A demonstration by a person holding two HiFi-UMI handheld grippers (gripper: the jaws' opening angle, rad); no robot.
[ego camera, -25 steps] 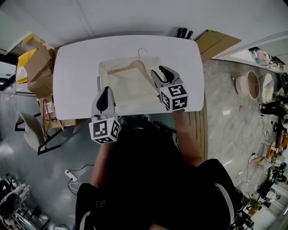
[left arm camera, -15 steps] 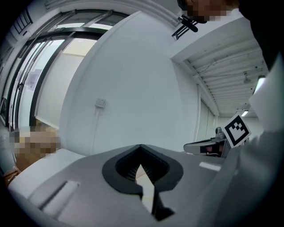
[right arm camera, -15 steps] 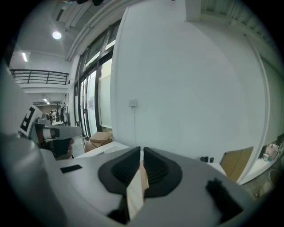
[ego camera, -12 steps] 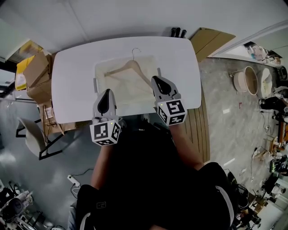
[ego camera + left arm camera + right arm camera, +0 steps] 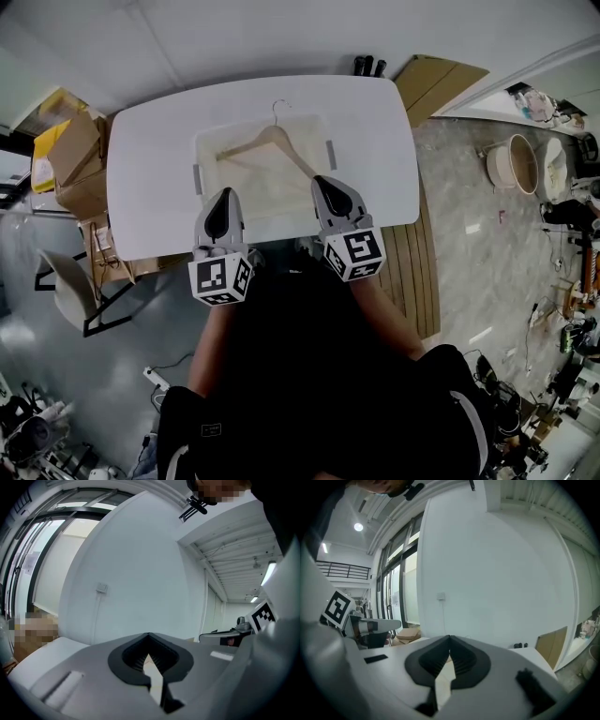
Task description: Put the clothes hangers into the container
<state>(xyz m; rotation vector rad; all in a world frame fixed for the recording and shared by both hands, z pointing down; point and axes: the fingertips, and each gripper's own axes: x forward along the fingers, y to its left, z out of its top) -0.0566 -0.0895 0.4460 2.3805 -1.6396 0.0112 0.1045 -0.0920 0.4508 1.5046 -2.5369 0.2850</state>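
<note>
A wooden clothes hanger (image 5: 271,142) lies flat inside a pale, translucent container (image 5: 246,194) in the middle of the white table (image 5: 150,173). Its metal hook points toward the table's far edge, and its two arms slope down toward the near side.

The right gripper (image 5: 324,182) hovers at the container's near right corner, its tip just beside the end of the hanger's right arm. From the head view it is hard to say whether tip and wood touch. In the right gripper view the right gripper (image 5: 449,638) has its fingers pressed together at the tips, with nothing between them.

The left gripper (image 5: 222,193) is over the container's near left part, apart from the hanger. In the left gripper view the left gripper (image 5: 149,634) also has its fingers pressed together and holds nothing.

Both grippers point away from the person, and each marker cube sits at the near table edge.

Cardboard boxes (image 5: 73,150) are stacked on the floor left of the table, with a chair (image 5: 62,274) near them. A flat cardboard sheet (image 5: 439,81) leans beyond the table's far right corner.
</note>
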